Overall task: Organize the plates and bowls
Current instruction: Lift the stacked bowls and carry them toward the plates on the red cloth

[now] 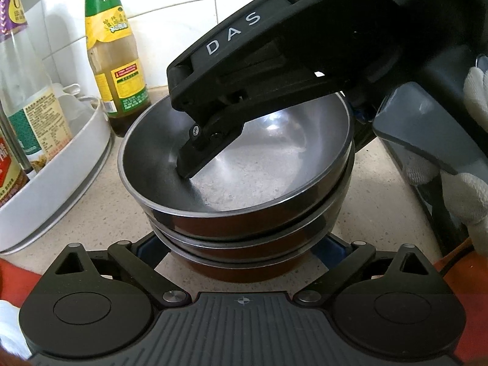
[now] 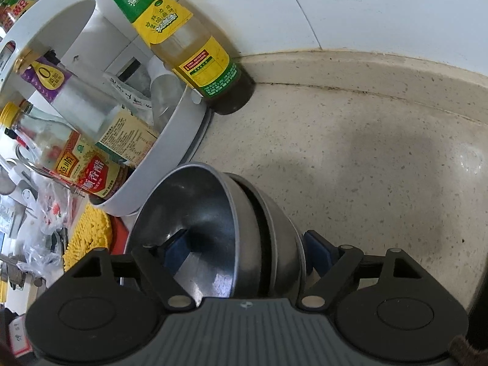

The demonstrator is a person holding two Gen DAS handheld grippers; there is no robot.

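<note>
Speckled counter [image 2: 366, 158]: right gripper [image 2: 244, 247] slants down straddling stacked bowls' [image 1: 244, 189] rim.

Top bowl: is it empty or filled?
Empty: the top bowl shows bare metal inside; only one finger of the right hand-held gripper reaches in.

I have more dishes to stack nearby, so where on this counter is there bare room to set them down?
The open stretch of speckled counter lies beyond the stacked bowls, bordered by the tiled wall and the green-labelled bottle. It is crowded on the other side: the white bottle rack stands close beside the bowls, with bags and a yellow mat past it.
</note>
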